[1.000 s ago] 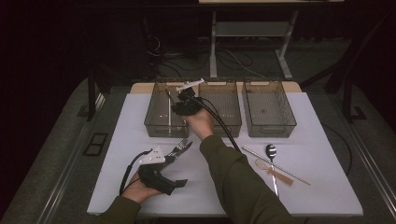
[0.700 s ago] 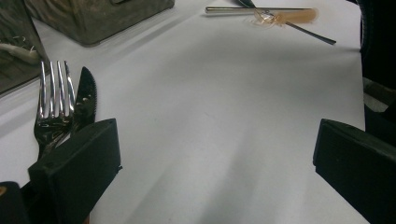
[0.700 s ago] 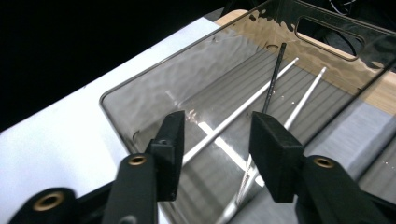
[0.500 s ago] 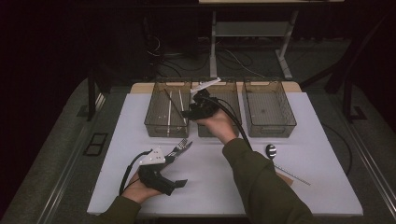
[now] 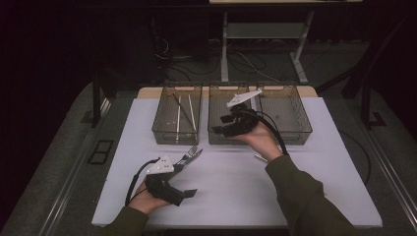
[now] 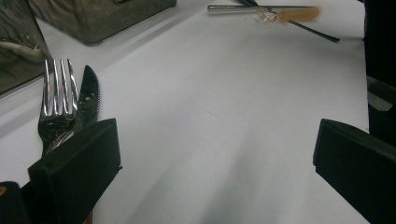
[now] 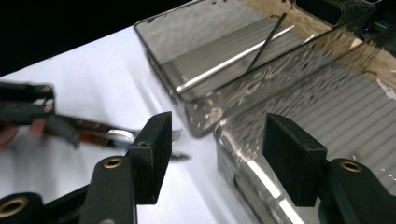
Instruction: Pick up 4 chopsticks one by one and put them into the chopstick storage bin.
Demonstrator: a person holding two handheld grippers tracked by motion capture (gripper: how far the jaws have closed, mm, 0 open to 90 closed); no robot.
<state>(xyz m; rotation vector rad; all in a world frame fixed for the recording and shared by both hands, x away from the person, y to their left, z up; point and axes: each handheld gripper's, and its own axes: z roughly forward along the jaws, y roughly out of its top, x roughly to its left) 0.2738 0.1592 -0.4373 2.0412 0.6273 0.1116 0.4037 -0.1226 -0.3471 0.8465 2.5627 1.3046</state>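
Chopsticks [image 5: 184, 112] lie in the left bin [image 5: 160, 129] at the back of the white worktop [image 5: 236, 196]; the right hand-held gripper view shows them too, one pale and one dark [image 7: 233, 53], crossing on the bin floor. The right hand-held gripper [image 5: 221, 130] hangs above the front edge of the middle bin [image 5: 219, 139]. Its jaws have just been opening, and now they stand about half open with nothing between them and touching nothing. The right hand [image 5: 258, 140] holds it up off the worktop, pointing left toward the chopsticks' bin, with the arm reaching in from the bottom right. The left hand-held gripper [image 5: 189, 192] rests low on the worktop near the front, jaws wide apart and empty. A fork [image 6: 55, 109] and a knife [image 6: 88, 100] lie side by side, just beside its left jaw. The left hand [image 5: 147, 199] sits still behind it. Farther off on the worktop lie a spoon handle [image 6: 238, 8] and more chopsticks [image 6: 299, 21].
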